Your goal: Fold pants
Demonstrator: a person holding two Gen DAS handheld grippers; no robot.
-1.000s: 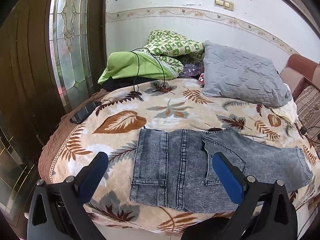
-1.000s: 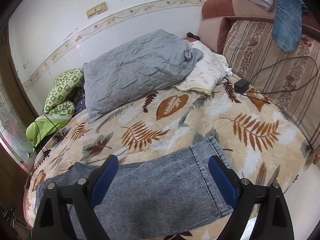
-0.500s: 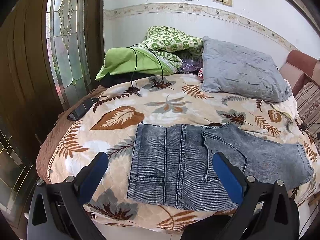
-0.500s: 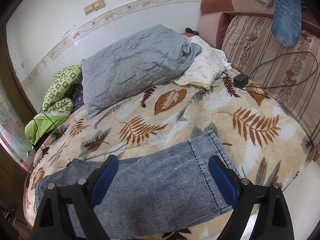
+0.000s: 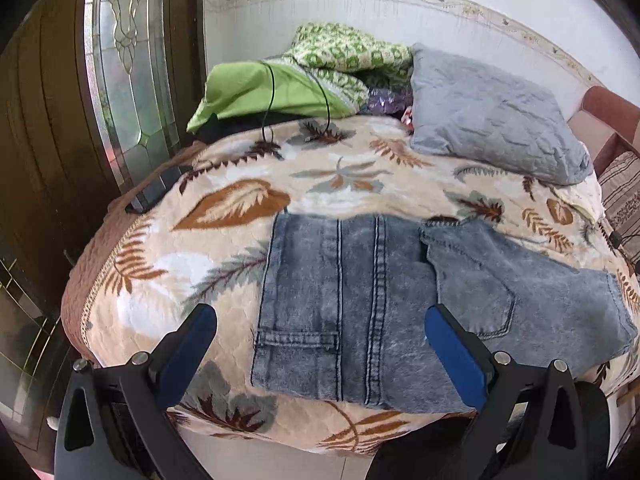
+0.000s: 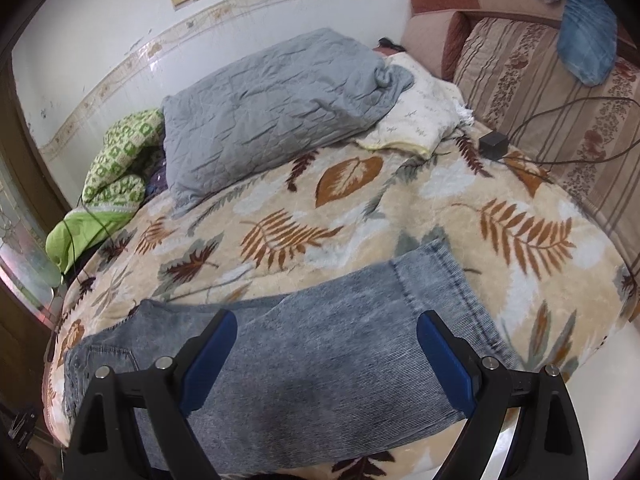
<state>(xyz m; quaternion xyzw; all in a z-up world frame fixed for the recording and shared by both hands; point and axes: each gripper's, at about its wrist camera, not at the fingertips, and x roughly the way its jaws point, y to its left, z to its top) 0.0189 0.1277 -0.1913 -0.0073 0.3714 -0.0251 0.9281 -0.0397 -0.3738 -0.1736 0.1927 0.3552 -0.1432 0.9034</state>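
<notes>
Both grippers have come a bit closer to the bed since a moment ago, so the pants [image 5: 360,304] look bigger. They lie flat along the near edge of the leaf blanket [image 5: 240,208], waist end to the left, leg end [image 6: 432,280] to the right. Above the waist end, the left gripper [image 5: 320,340] has its blue fingers spread wide, holding nothing. Above the leg, the right gripper [image 6: 326,344] is wide open too. Behind, a gray pillow [image 6: 272,96] rests by the wall.

Leaf-print blanket [image 5: 240,208] covers bed. Grey pillow [image 5: 492,128] far right; green bedding [image 5: 280,88] far left. Black adapter [image 6: 494,144] near striped sofa [image 6: 560,92].
</notes>
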